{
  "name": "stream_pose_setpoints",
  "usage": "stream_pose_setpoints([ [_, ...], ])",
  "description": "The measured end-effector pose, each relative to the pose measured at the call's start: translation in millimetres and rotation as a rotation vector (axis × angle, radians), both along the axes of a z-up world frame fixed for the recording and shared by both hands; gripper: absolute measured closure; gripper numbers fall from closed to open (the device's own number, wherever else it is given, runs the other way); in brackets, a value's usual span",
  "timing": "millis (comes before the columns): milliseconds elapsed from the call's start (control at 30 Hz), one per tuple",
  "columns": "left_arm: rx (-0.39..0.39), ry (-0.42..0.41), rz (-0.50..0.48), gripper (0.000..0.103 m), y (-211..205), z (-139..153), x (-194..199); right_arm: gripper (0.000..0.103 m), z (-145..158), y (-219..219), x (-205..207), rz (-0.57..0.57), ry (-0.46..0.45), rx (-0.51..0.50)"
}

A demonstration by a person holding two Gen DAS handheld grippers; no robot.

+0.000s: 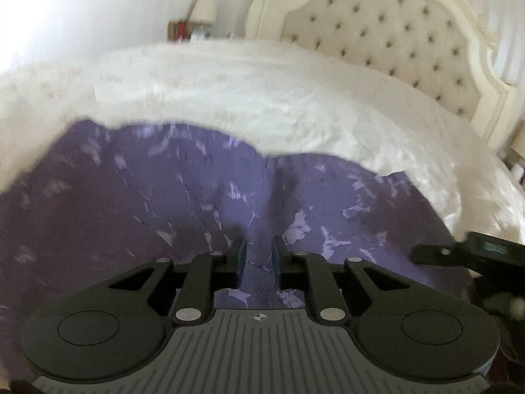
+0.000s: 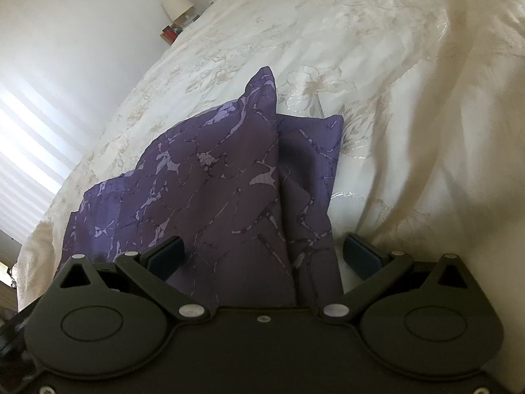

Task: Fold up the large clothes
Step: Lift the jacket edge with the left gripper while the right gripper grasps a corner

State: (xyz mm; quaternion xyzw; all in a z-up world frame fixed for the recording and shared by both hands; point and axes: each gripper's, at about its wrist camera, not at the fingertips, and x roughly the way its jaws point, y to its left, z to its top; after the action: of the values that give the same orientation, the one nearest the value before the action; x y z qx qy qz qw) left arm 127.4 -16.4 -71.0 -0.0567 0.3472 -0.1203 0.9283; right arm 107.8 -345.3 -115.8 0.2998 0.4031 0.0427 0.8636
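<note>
A purple garment (image 1: 197,197) with a pale marbled print lies spread on the white bedspread (image 1: 262,105). My left gripper (image 1: 258,262) is low over it, its blue pads almost together with a ridge of purple cloth pinched between them. In the right wrist view the same garment (image 2: 223,177) is bunched into a folded, peaked heap. My right gripper (image 2: 264,254) stands wide open, with the near end of that heap between its pads and neither pad pressing on it. Part of the right gripper (image 1: 459,252) shows at the right edge of the left wrist view.
The bed has a tufted cream headboard (image 1: 393,39) at the back right. A bedside table with a lamp (image 1: 203,10) and small items stands beyond the bed. Bright window blinds (image 2: 29,151) are on the left. Embroidered bedspread (image 2: 361,65) stretches beyond the garment.
</note>
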Motion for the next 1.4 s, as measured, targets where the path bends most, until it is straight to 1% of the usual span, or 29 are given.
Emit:
stream_pose_setpoints([
  [33,-0.005,0.035,0.012,0.086,0.9,-7.6,6.3,0.0,0.1,-0.8,0.1,0.002,0.002,0.01],
  [67,-0.012,0.048,0.021,0.086,1.7,-14.9,9.7,0.0,-0.1,-2.9,-2.2,0.002,0.002,0.02],
  [100,-0.007,0.036,0.02,0.086,1.1,-18.5,9.1,0.0,-0.2,-4.2,-2.9,0.001,0.002,0.034],
  [167,0.043,0.004,-0.003,0.086,-4.5,-19.1,3.9,0.001,-0.6,-7.7,-4.7,-0.003,0.002,0.062],
  [233,0.067,-0.011,-0.013,0.086,-7.6,-19.9,0.4,0.006,-0.4,-8.0,-5.1,-0.002,0.008,0.072],
  [267,0.062,-0.014,-0.013,0.086,-8.1,-20.7,-0.3,0.013,0.7,-7.0,-5.5,0.001,0.014,0.065],
  [300,0.054,-0.013,-0.011,0.086,-7.1,-21.1,-0.4,0.023,2.3,-5.8,-6.3,0.005,0.018,0.054],
  [333,0.045,-0.011,-0.009,0.086,-5.8,-21.3,0.2,0.028,4.0,-5.0,-7.3,0.017,0.017,0.054],
  [400,0.035,-0.011,-0.006,0.086,-3.8,-21.4,0.7,0.053,7.9,-6.3,-10.4,0.028,0.009,0.087],
  [433,0.033,-0.012,-0.005,0.086,-2.8,-21.3,0.1,0.058,9.7,-8.6,-11.6,0.029,0.007,0.116],
  [467,0.03,-0.014,-0.005,0.086,-2.1,-21.4,0.7,0.068,12.4,-11.5,-13.1,0.021,0.002,0.145],
  [500,0.027,-0.015,-0.006,0.086,-1.3,-21.5,0.5,0.074,15.3,-15.0,-14.5,0.013,-0.004,0.177],
  [533,0.024,-0.014,-0.006,0.086,0.0,-21.2,-0.1,0.075,20.8,-17.0,-16.4,0.005,-0.013,0.202],
  [567,0.019,-0.01,-0.005,0.086,0.5,-20.4,0.0,0.076,26.5,-16.5,-17.8,0.004,-0.021,0.205],
  [700,-0.007,0.024,0.0,0.086,7.4,-12.2,-7.8,0.077,59.8,-0.1,-19.0,0.037,-0.055,0.156],
  [800,-0.017,0.044,-0.014,0.086,14.2,-9.1,-27.3,0.077,84.5,13.6,-16.8,0.065,-0.082,0.147],
  [967,0.015,0.052,-0.058,0.085,23.8,-10.2,-62.1,0.076,115.6,40.6,-6.6,0.116,-0.109,0.181],
  [1033,0.005,0.059,-0.056,0.084,29.0,-10.4,-67.2,0.076,125.3,54.0,-2.2,0.149,-0.116,0.203],
  [1067,-0.013,0.067,-0.051,0.084,32.8,-9.5,-68.2,0.076,128.9,61.1,-2.4,0.167,-0.118,0.212],
  [1133,-0.052,0.081,-0.035,0.083,41.9,-5.7,-70.3,0.076,136.1,80.4,6.2,0.205,-0.12,0.23],
  [1200,-0.066,0.069,-0.005,0.079,52.1,0.7,-75.6,0.076,141.4,100.4,15.3,0.243,-0.122,0.249],
  [1267,-0.052,0.036,0.047,0.077,63.0,8.1,-84.0,0.075,144.2,122.3,26.9,0.281,-0.117,0.272],
  [1333,-0.078,0.003,0.088,0.074,78.3,15.2,-94.1,0.075,142.5,145.6,39.9,0.323,-0.101,0.291],
  [1400,-0.091,-0.039,0.154,0.067,97.0,23.7,-103.7,0.075,137.1,171.7,52.4,0.367,-0.082,0.295],
])
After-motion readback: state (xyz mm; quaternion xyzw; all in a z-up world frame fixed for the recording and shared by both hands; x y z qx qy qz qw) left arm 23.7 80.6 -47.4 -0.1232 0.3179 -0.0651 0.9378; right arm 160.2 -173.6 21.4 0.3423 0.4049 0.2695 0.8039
